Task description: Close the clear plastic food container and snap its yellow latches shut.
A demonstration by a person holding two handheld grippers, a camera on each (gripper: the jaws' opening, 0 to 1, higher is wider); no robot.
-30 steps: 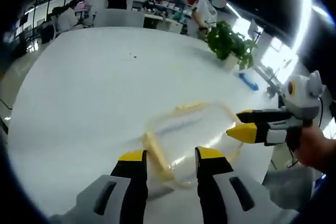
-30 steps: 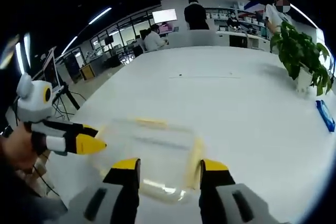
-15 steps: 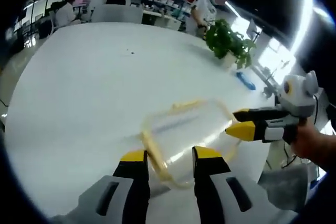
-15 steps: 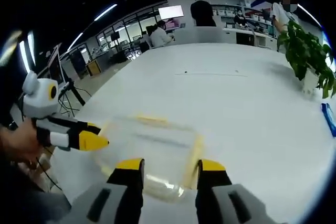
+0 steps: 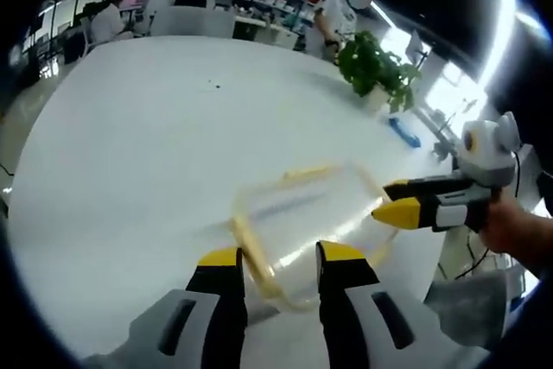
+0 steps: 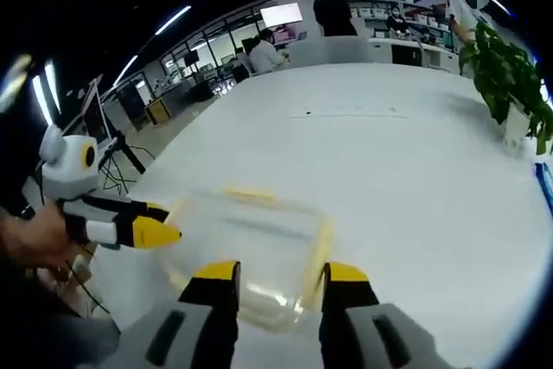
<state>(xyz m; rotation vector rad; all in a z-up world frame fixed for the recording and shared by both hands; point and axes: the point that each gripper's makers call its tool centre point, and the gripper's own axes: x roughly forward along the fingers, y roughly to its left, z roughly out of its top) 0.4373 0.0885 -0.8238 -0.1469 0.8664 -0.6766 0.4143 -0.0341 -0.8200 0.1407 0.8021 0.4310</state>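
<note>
Near table (image 5: 130, 144) edge: container (image 5: 302, 222) between left tool (image 5: 276, 258), right tool (image 6: 275, 272), both released.

Container (image 5: 302, 222) blurred; latches (image 5: 257, 257) prob. unsnapped, can't tell.

In the left gripper view the container (image 5: 307, 231) lies on the table (image 5: 155, 127) at lower centre, the plant (image 5: 378, 71) at upper right, people seated beyond the table's far edge.
</note>
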